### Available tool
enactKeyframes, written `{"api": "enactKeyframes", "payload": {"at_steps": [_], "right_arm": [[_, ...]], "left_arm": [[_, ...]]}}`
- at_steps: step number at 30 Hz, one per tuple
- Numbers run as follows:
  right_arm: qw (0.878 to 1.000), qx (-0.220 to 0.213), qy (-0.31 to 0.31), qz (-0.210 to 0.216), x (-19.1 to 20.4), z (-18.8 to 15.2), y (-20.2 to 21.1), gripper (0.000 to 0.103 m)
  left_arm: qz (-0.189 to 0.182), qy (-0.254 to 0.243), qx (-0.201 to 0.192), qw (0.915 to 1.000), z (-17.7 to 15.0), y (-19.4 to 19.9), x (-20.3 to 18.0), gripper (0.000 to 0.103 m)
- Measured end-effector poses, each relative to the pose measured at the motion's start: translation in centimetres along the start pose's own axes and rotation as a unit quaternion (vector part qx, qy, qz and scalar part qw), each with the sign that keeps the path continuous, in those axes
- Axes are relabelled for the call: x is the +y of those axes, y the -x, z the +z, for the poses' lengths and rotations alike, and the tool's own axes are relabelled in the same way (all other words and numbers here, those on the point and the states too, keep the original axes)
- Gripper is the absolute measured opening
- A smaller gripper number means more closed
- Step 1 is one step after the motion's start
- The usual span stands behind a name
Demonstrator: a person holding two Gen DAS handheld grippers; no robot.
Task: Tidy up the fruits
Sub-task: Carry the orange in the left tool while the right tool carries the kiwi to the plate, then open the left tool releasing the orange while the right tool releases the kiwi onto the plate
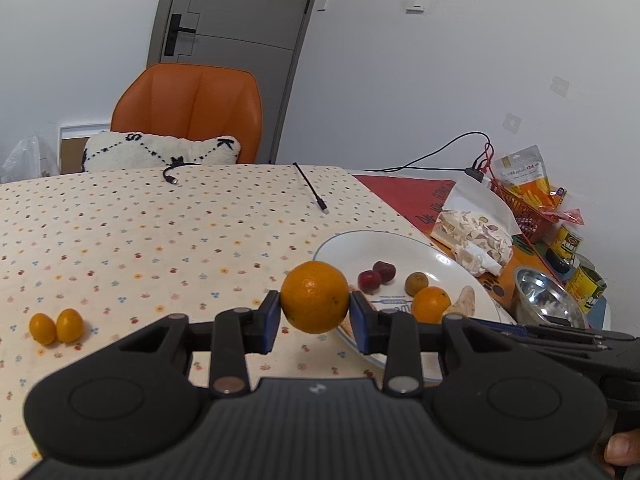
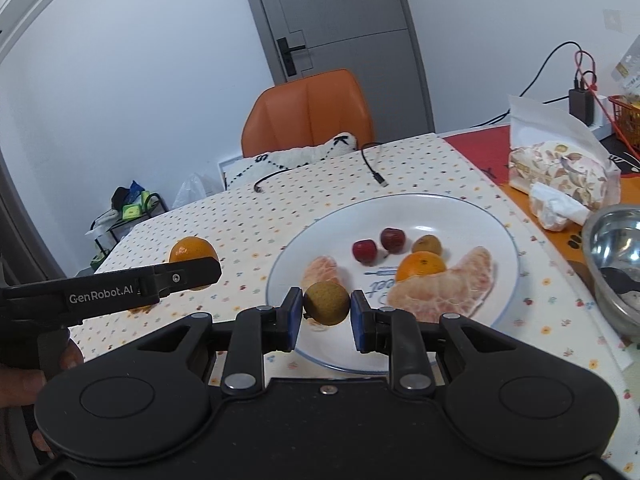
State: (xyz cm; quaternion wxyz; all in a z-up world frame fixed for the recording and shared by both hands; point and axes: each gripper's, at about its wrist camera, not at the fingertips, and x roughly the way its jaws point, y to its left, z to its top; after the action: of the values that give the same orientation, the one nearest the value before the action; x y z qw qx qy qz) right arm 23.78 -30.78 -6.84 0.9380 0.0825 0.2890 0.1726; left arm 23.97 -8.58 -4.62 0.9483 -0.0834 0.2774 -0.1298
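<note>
Left gripper [image 1: 315, 312] is clamped on an orange [image 1: 315, 297]: round, bright skin, small dark specks, pinched at its sides by the blue pads and held clear above the tablecloth [image 1: 160, 240], just at the near left rim of the plate [image 1: 352, 240]. Right gripper [image 2: 326, 311] is clenched on a small brownish-green round fruit [image 2: 326, 303], dull and rough-skinned, held over the near part of the plate.

The plate lies near the cloth's right edge; to its left the cloth is open, apart from two small yellow-orange fruits [image 1: 56, 326] touching each other well to the left, and two black cables [image 1: 312, 192] at the far side. An orange chair [image 1: 192, 108] stands beyond the far edge.

On the plate: two red fruits [image 2: 378, 245] side by side, a second brownish fruit [image 2: 427, 245], a smaller orange [image 2: 422, 265] and peeled citrus segments [image 2: 444, 288]. Right of the plate, a steel bowl [image 2: 616, 256], a tissue pack [image 2: 560, 172] and a red basket [image 1: 520, 208] crowd the table; the bowl's contents cannot be made out.
</note>
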Motion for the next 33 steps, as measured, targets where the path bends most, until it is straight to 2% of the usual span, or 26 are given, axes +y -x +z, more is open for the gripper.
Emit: {"api": "enactKeyframes", "payload": {"at_steps": [8, 11, 29, 33], "right_arm": [[1.000, 0.005, -0.008, -0.010, -1.1, -0.3, -0.2, 0.024], [1.000, 0.008, -0.009, -0.014, -1.2, -0.4, -0.2, 0.030], [0.999, 0.002, -0.024, -0.027, -2.7, -0.4, 0.7, 0.030], [0.999, 0.003, -0.024, -0.023, -2.7, -0.4, 0.8, 0.030]], "left_arm": [[-0.016, -0.007, 0.007, 0.9998, 0.0, -1.0, -1.3, 0.035], [-0.019, -0.008, 0.011, 0.9997, -0.1, -1.4, -1.7, 0.035], [-0.055, -0.022, 0.028, 0.9978, -0.1, -2.8, -4.3, 0.035], [-0.058, -0.022, 0.025, 0.9978, 0.0, -2.5, -4.3, 0.039]]}}
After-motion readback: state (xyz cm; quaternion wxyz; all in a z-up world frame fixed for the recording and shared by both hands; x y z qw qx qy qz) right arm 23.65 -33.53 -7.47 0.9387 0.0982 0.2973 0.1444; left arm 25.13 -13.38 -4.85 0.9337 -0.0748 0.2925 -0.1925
